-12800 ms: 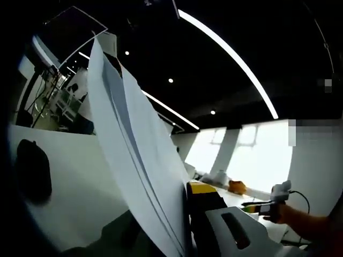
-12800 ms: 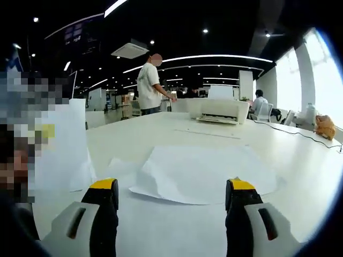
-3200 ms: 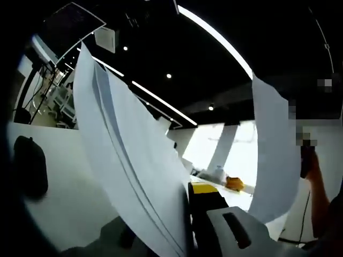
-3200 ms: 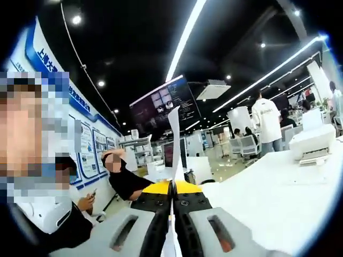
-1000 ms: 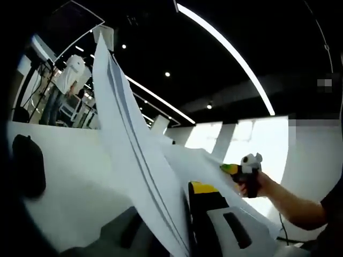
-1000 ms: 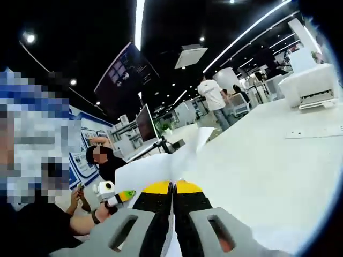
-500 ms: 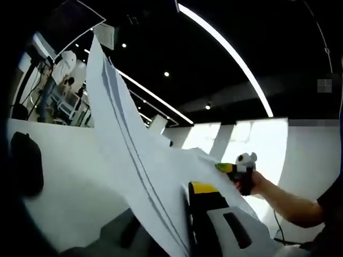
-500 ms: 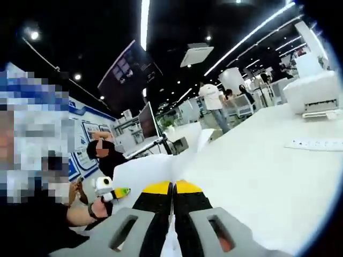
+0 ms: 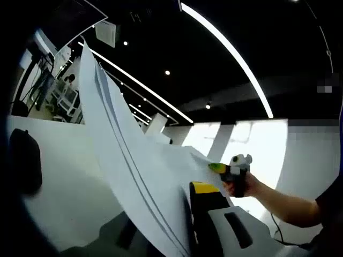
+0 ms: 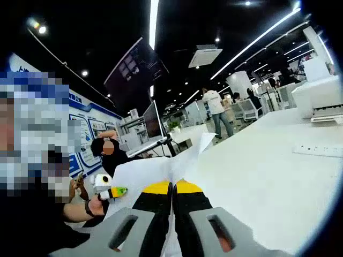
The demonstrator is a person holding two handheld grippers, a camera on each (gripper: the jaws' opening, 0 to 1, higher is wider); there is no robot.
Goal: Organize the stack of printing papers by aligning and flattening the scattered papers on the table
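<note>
Paper stack [image 9: 128, 160] held upright off table [image 9: 69, 187], clamped by left gripper [image 9: 182, 214]. Single sheet [image 10: 177, 160] pinched by right gripper [image 10: 172, 188]. Step: sheet being added to stack; edge alignment needed next.

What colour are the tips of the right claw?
Yellow, on black: the right claw shows them best in the right gripper view, shut on paper.

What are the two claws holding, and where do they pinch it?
The left claw pinches a bunch of paper sheets at their bottom edge. The right claw pinches one sheet by its edge.
</note>
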